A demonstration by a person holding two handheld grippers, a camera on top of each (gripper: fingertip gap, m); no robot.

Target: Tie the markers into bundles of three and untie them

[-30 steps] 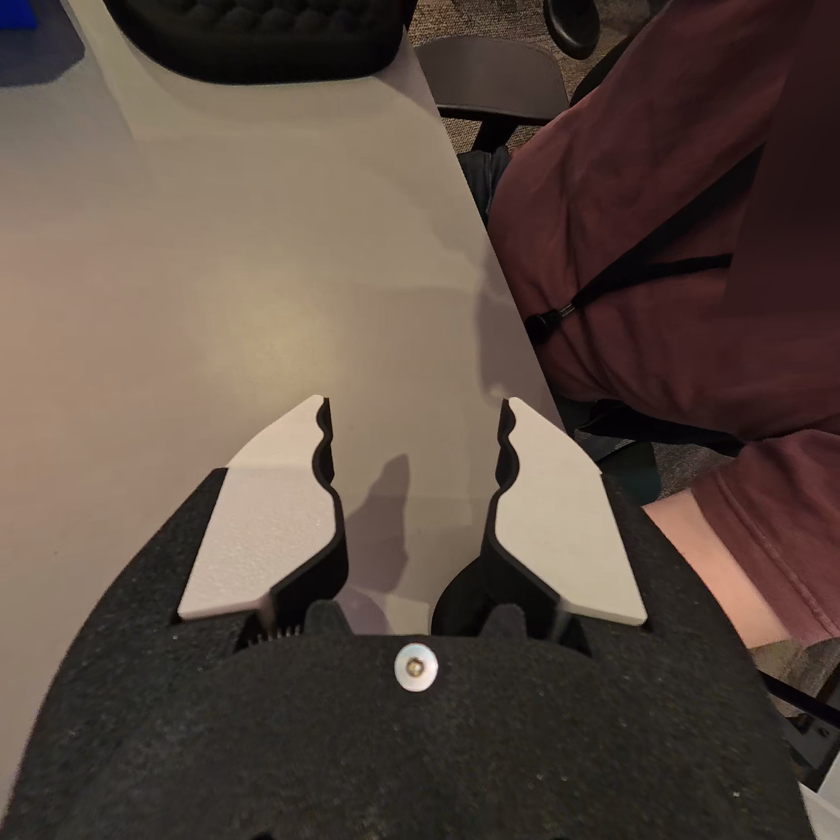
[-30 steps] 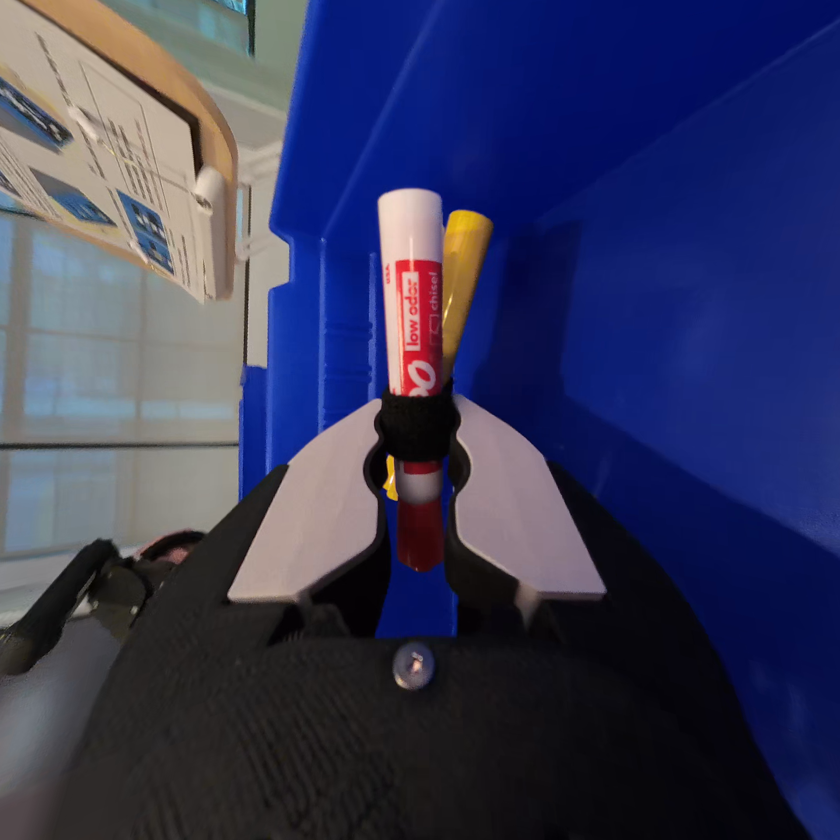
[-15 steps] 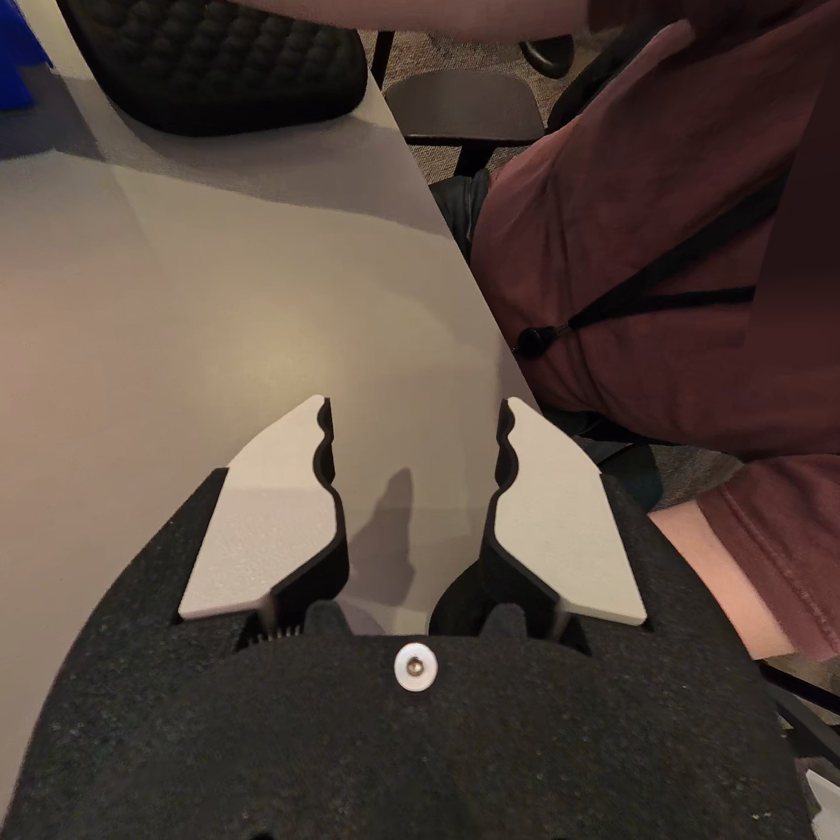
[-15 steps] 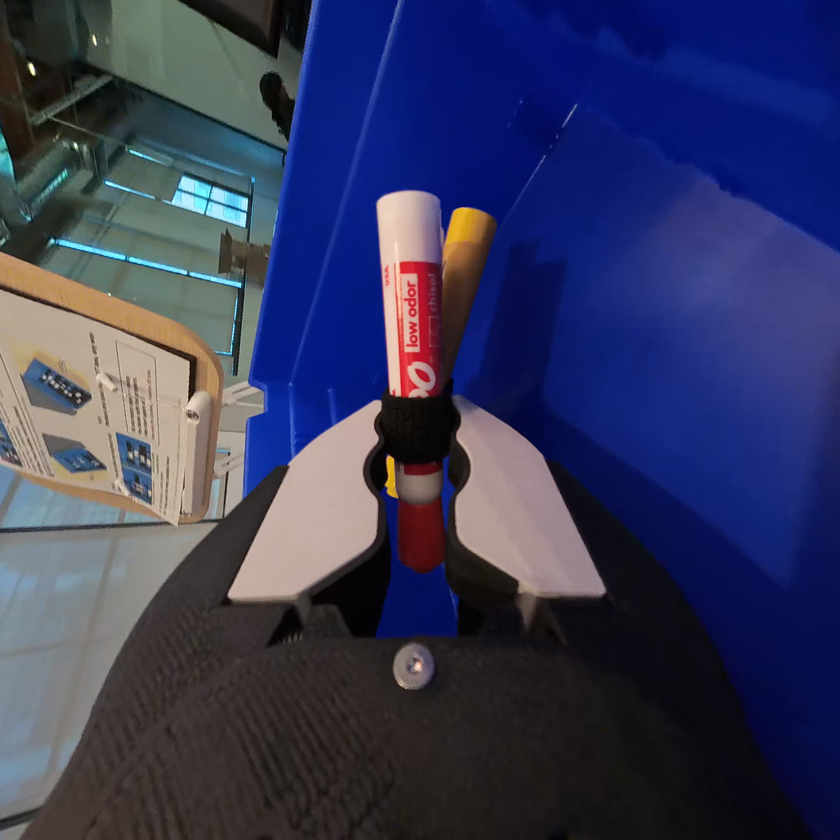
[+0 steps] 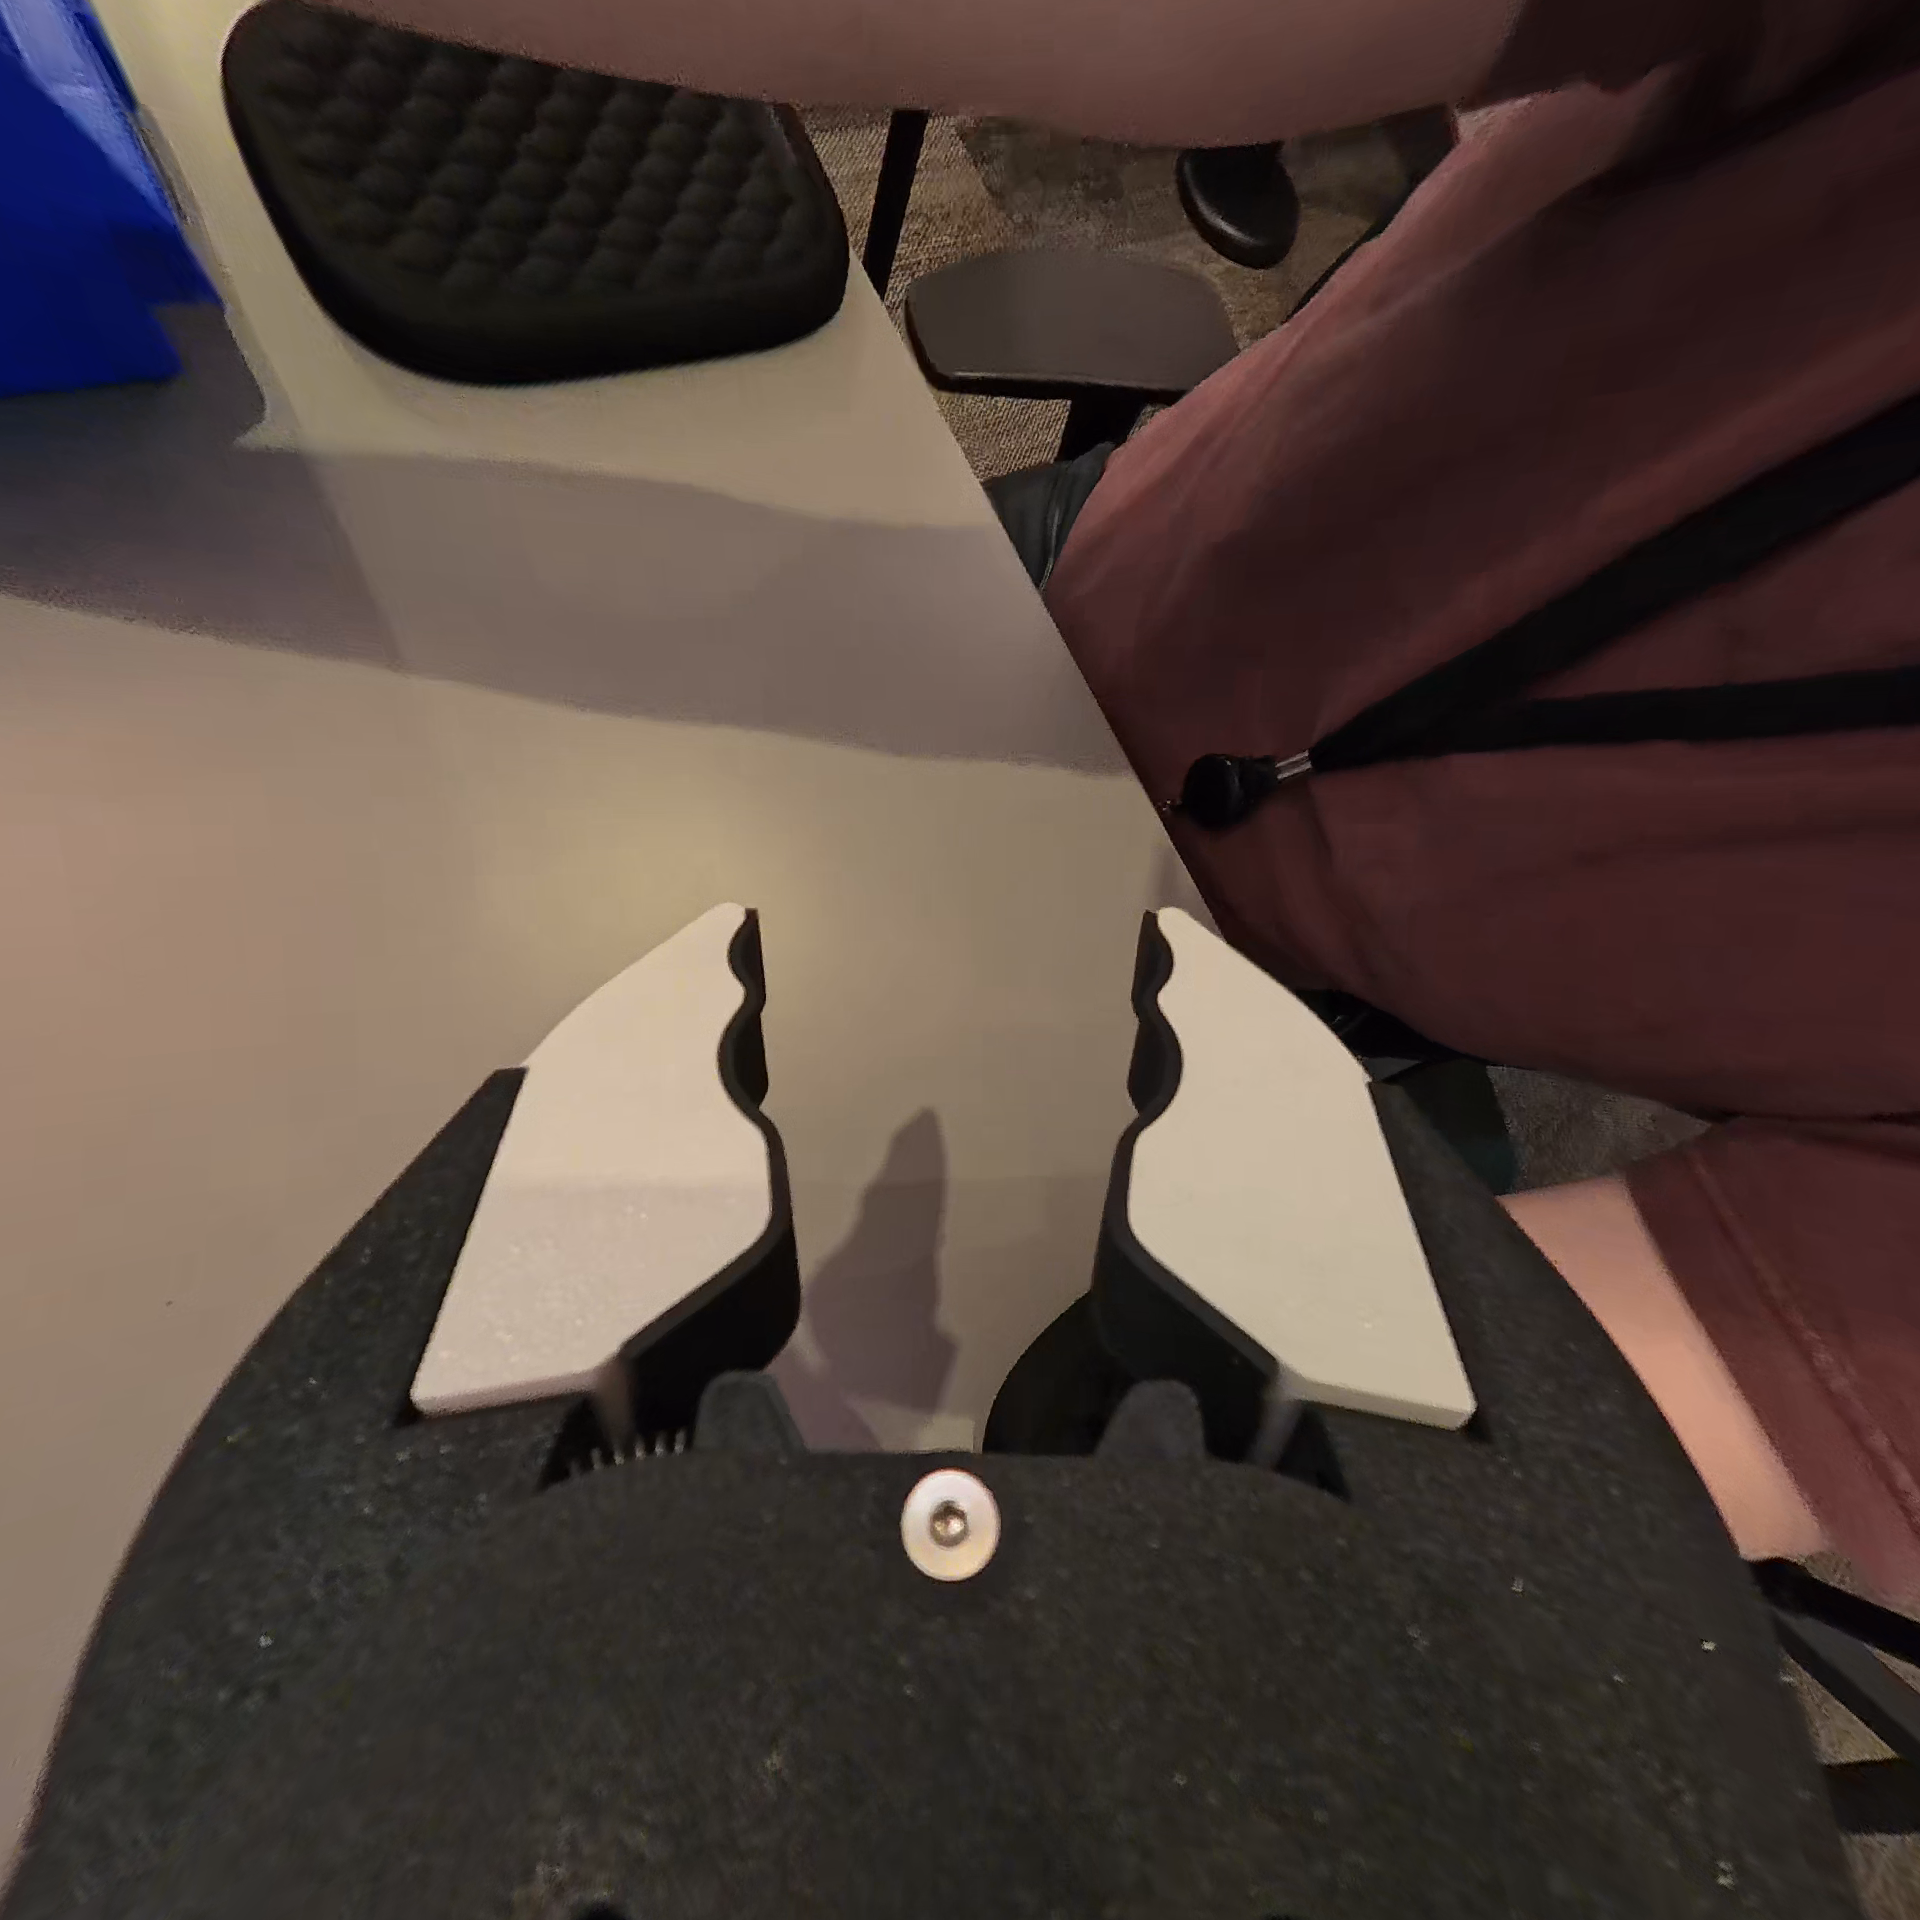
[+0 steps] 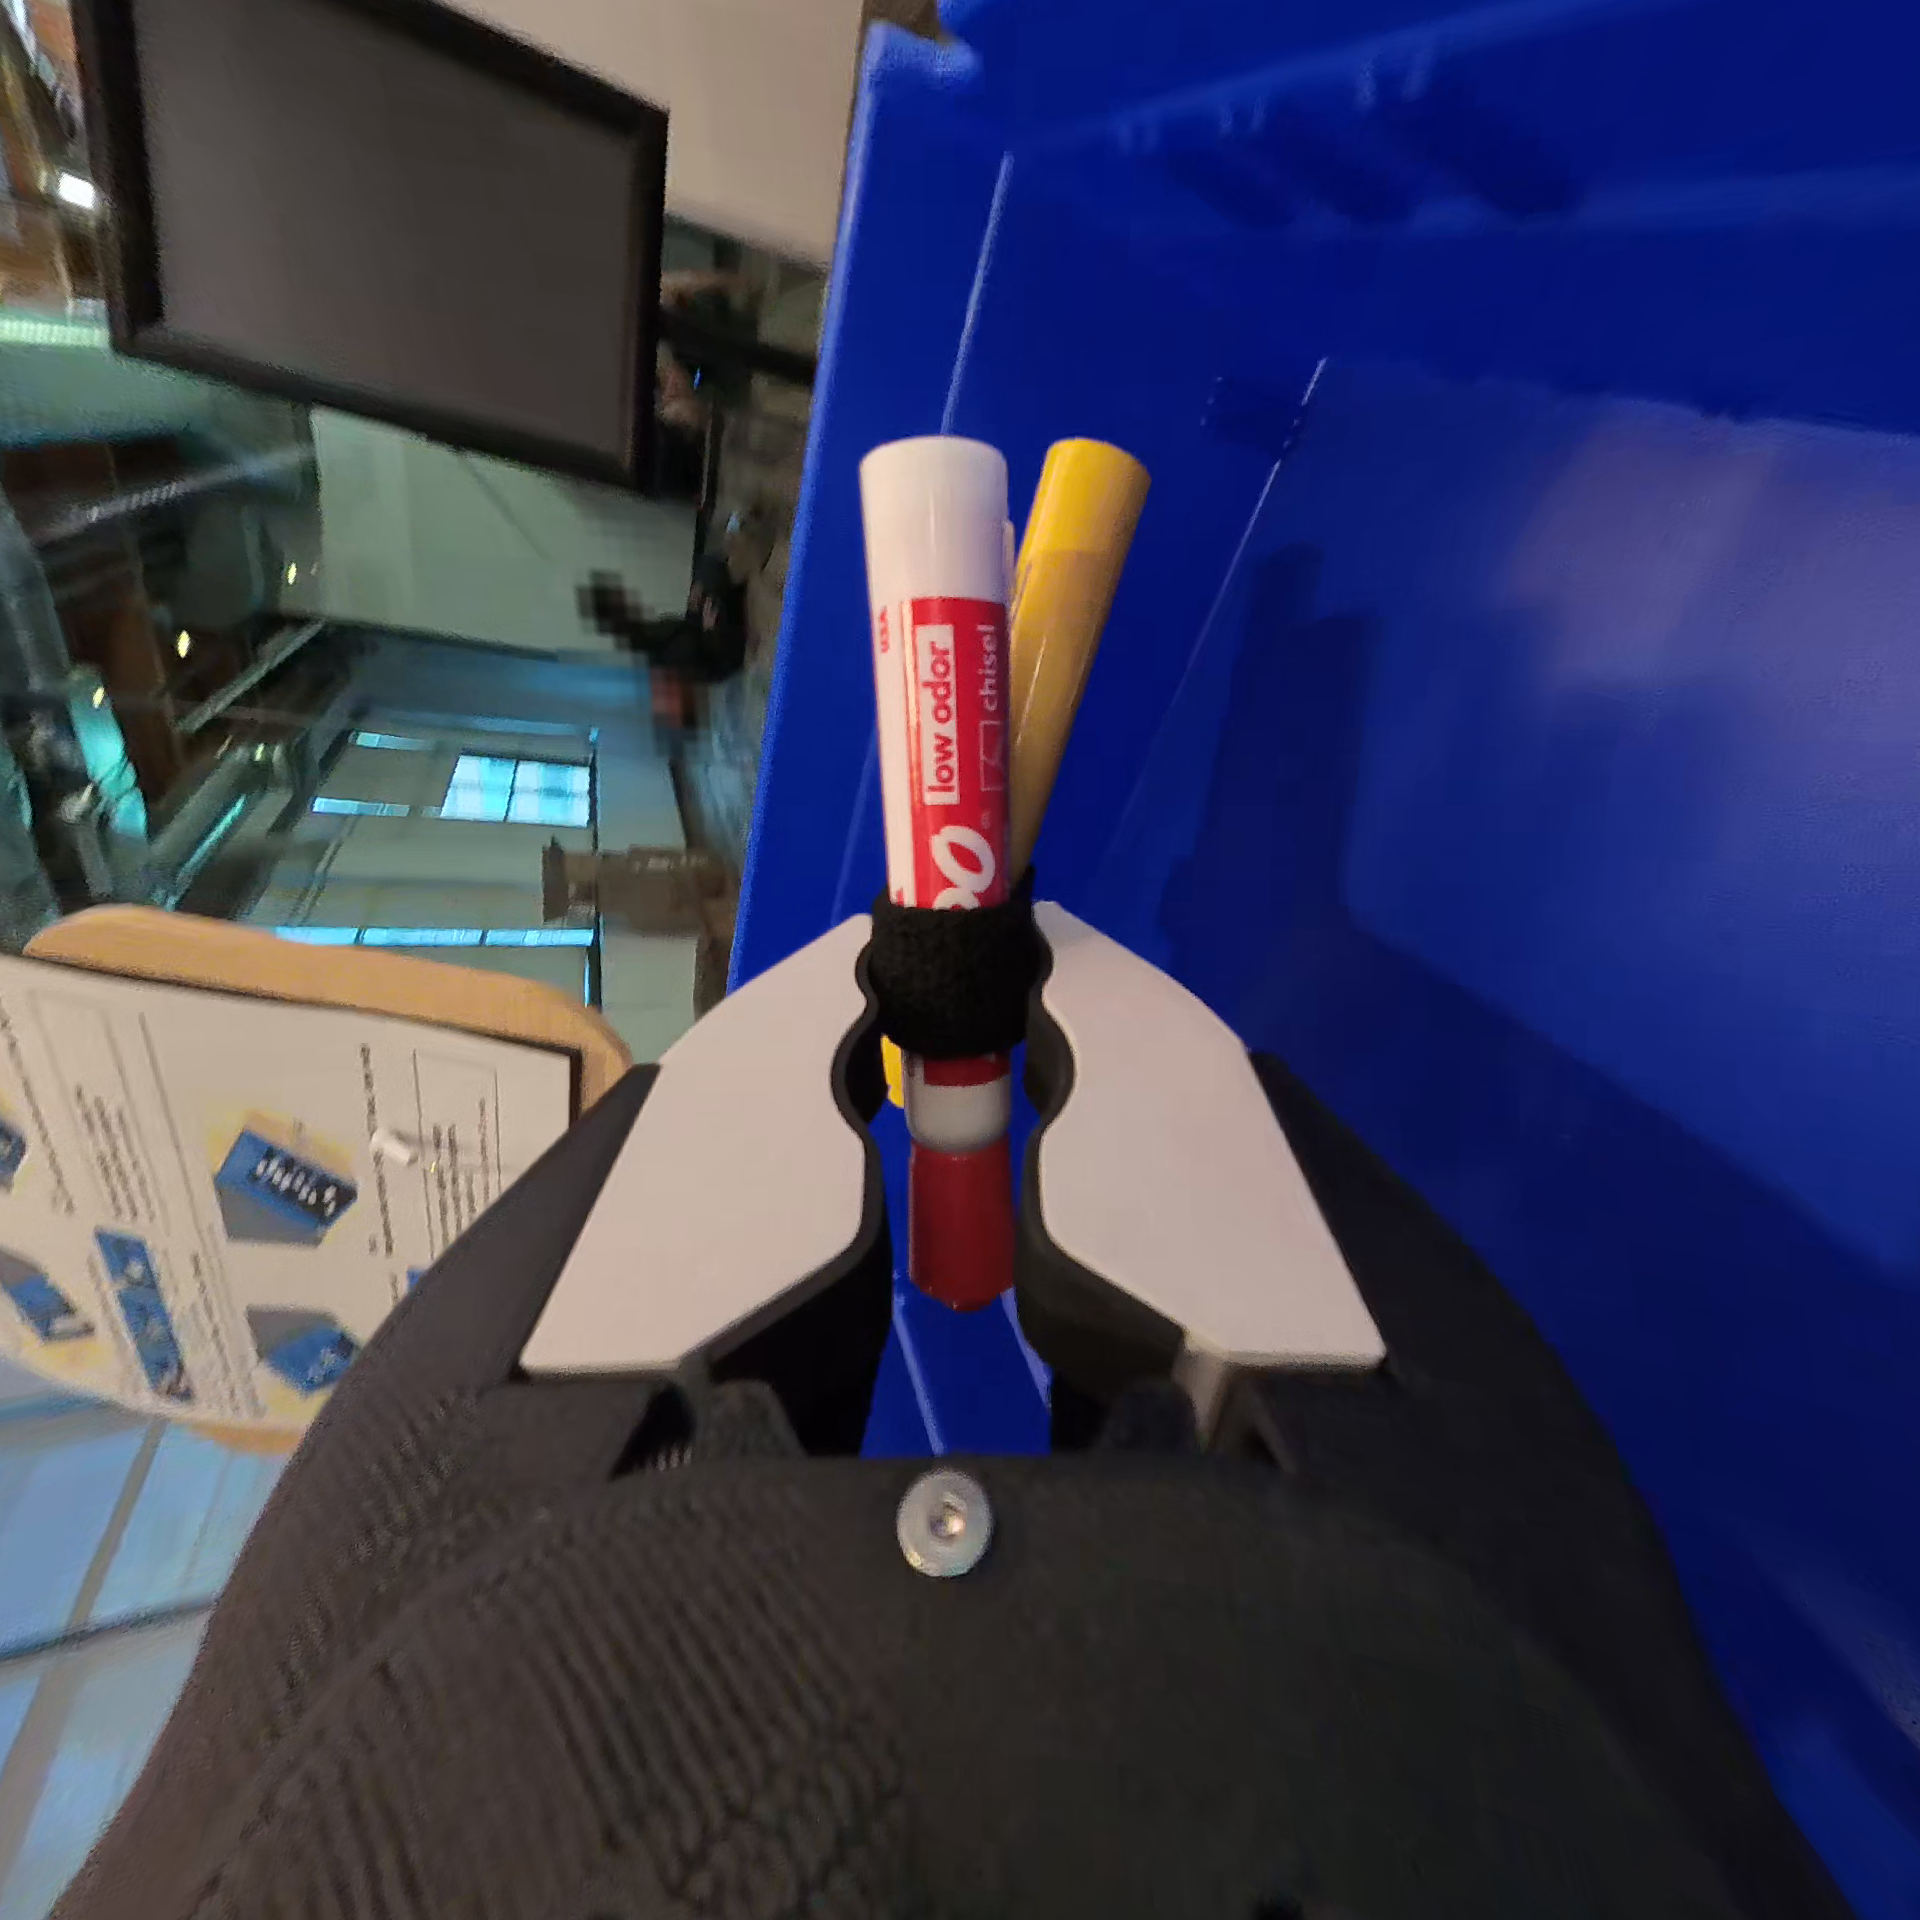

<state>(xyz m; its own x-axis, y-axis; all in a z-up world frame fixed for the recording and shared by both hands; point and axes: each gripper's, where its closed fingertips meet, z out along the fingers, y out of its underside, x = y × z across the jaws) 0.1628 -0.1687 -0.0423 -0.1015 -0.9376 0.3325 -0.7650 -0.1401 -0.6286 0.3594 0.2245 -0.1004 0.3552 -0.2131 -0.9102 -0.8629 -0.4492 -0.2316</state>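
My right gripper [image 6: 951, 971] is shut on a bundle of markers at its black strap [image 6: 948, 977]. A red-and-white marker [image 6: 940, 686] and a yellow marker [image 6: 1070, 634] show in the bundle; any third one is hidden behind them. The bundle points into the blue bin [image 6: 1507, 727], just inside its rim. My left gripper [image 5: 945, 925] is open and empty over the white table [image 5: 416, 831], near its edge.
A black padded seat [image 5: 530, 197] and a corner of the blue bin [image 5: 73, 239] lie beyond the left gripper. A person in a maroon shirt [image 5: 1507, 571] sits at the table's right edge. A clipboard with a printed sheet [image 6: 239, 1164] and a dark screen [image 6: 384, 239] show left of the bin. Some 45 cm of space lies between my two pairs of fingers.
The right gripper has tilted with the bundle, so the bin rim, clipboard and a screen shifted in view. The left gripper has drawn back a little; more of the seat and bin show.
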